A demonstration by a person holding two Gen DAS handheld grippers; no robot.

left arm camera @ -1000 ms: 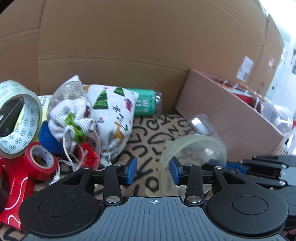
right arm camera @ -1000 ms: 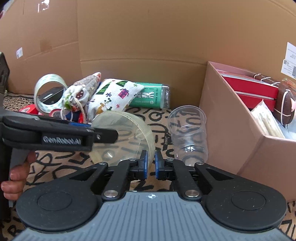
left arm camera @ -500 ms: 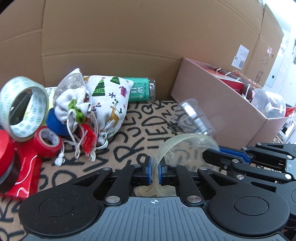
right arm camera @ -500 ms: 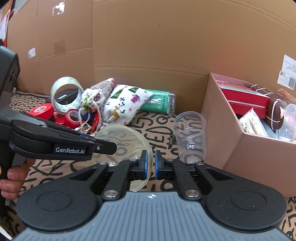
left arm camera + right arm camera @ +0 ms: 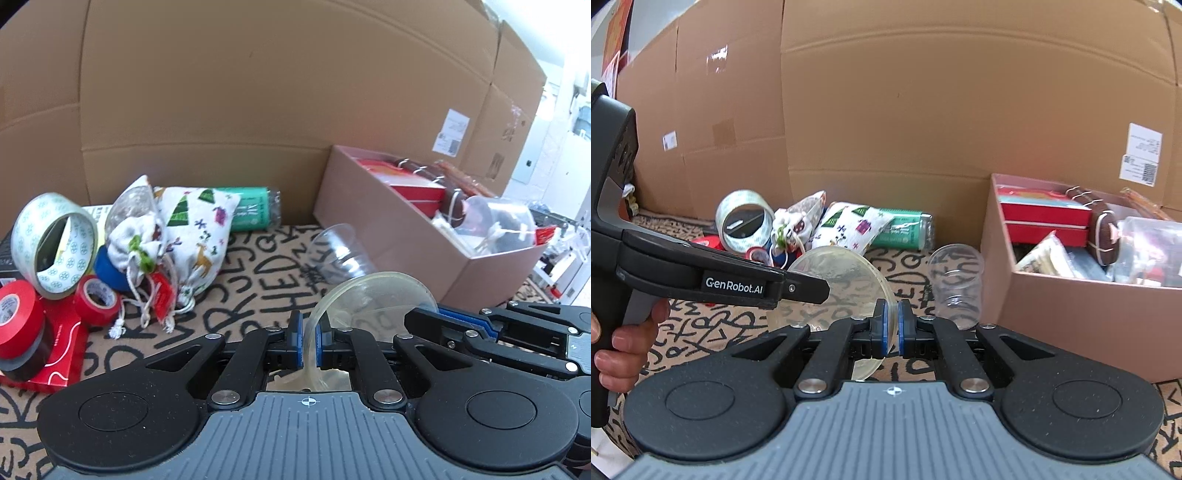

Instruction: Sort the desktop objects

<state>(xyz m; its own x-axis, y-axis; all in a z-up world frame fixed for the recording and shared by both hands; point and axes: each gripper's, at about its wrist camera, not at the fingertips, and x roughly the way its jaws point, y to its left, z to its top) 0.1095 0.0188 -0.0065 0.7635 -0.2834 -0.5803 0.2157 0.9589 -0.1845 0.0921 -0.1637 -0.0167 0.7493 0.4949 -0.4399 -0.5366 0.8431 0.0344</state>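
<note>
Dish: clear round dish (image 5: 836,291), shallow, yellowish rim, up off the table (image 5: 255,295) on edge between my two tools.
Left hand-held gripper (image 5: 309,341): clamped on the dish rim; the rim runs straight through the blue pads (image 5: 294,341).
Right hand-held gripper (image 5: 891,326): clamped on the opposite rim, pads (image 5: 880,328) pressed to the thin edge.
Where it sits: in the air just ahead of the clear cup (image 5: 956,286), between the pile on the left and the box (image 5: 1071,295) on the right.
Handling, my guess: light, stiff thin plastic, slick at the edge; it may crack or pop out if I squeeze hard or twist the two tools against each other.
Hold: on the raised rim, pads square across it, not on the flat middle; one firm pinch would probably carry it.
Cup: upright on the table, near the box wall, so easy to knock with the dish.
Box: open, holding red cartons (image 5: 1041,214), a brown bundle (image 5: 1102,236) and clear packets; there is room on top.
Pile: patterned bags (image 5: 192,236), green can (image 5: 255,214), clear tape (image 5: 51,243), red tape rolls (image 5: 96,301), a red packet (image 5: 61,347) under them.
Stage: dish lifted; I cannot tell where it is meant to go.
</note>
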